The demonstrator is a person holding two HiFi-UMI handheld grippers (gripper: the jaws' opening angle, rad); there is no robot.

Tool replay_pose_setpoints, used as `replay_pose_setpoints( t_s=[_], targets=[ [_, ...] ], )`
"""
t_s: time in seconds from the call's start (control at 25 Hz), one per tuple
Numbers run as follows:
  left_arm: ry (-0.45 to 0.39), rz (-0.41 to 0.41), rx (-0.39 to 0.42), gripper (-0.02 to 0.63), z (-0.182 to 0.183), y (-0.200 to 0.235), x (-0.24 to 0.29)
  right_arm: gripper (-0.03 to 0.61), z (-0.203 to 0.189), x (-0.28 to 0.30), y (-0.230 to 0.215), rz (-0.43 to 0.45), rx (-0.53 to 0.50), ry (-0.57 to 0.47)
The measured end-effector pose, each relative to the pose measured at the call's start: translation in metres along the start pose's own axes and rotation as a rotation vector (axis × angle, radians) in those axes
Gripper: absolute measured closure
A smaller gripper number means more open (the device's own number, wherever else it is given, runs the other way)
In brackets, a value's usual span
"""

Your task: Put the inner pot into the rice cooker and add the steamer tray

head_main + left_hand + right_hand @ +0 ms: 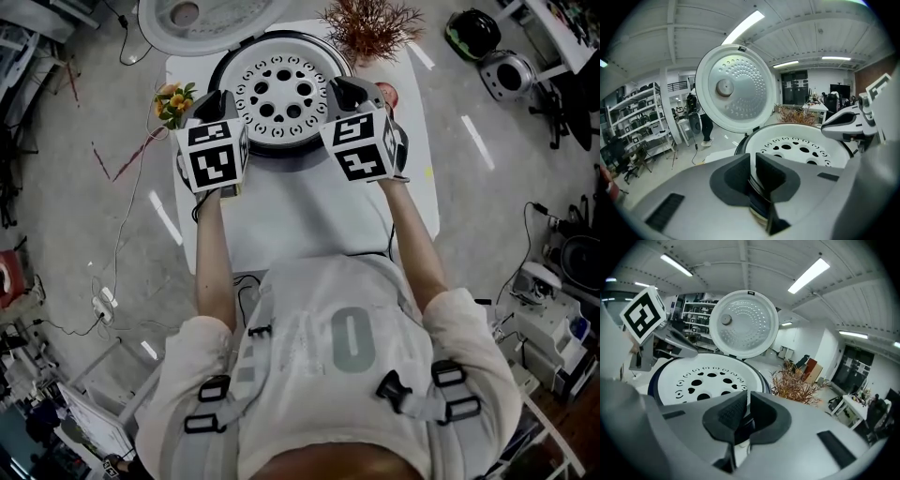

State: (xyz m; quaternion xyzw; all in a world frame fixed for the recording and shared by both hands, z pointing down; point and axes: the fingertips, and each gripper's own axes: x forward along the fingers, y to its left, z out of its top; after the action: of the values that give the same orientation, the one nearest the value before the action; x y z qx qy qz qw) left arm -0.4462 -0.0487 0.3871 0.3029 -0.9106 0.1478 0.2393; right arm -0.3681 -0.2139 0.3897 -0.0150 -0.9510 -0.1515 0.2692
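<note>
This is a lab or workshop. Metal shelves (637, 117) stacked with gear stand at the left of the left gripper view, under ceiling strip lights (744, 26). Cables (117, 253) trail over the grey floor (75, 187), and equipment (548, 323) crowds the head view's right edge.

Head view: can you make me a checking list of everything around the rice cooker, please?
Surface: white table bearing the cooker.
Job's things: rice cooker, lid up; steamer tray at its mouth; inner pot not visible.
Clutter: orange flowers on the left, dried red plant on the right.
Grippers: left hand-held gripper and right hand-held gripper each shut on the tray's rim, on opposite sides.
Cables: floor cable running to a power strip, left of the table.
Surroundings: shelves, workshop gear on the floor.
</note>
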Motion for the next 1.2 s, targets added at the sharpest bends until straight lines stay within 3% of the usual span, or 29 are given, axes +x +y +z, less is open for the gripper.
replay_pose_setpoints(
  t_s=[0.44, 1.0, 1.2],
  targets=[
    [0.002, 0.007, -0.002, 0.565, -0.002, 0.001, 0.002, 0.551, -0.002, 0.002, 0.002, 0.010, -0.005, 0.003],
    [-0.010, 0.029, 0.002, 0.563, 0.001, 0.000, 0.000, 0.551, 0.002, 0.000, 0.000, 0.047, 0.079, -0.012],
    [-0.052, 0.040, -0.011, 0.563, 0.016, 0.003, -0.009, 0.549, 0.020, -0.013, -0.001, 0.066, 0.110, -0.067]
  ],
)
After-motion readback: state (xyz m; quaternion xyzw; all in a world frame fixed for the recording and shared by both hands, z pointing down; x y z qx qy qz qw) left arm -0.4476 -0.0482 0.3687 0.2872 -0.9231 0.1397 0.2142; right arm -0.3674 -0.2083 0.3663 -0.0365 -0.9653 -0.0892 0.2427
